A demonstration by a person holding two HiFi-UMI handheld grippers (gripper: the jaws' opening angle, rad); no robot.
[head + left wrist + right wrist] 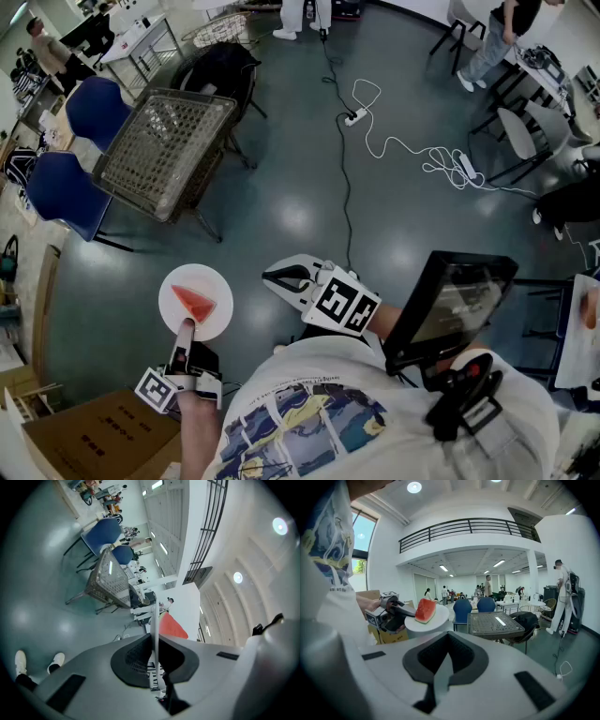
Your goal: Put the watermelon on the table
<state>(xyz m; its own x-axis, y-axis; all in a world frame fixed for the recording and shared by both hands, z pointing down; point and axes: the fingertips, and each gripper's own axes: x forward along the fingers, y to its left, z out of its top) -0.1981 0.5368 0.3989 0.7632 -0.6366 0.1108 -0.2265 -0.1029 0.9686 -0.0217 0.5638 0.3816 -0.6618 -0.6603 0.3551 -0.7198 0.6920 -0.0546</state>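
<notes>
Cardboard boxes (94, 436) show overhead, not from the left claw (184, 330).

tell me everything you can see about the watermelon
The watermelon is one wedge-shaped slice, red flesh with a thin green rind along its curved edge. It lies on its side near the middle of a round white plate, touching only that. The left gripper, shut on the plate's rim, holds it up over the floor.

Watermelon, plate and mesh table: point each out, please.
watermelon (194, 302), head view, middle of red flesh.
plate (178, 278), head view, bare white rim.
mesh table (164, 150), head view, middle of its top.
</notes>
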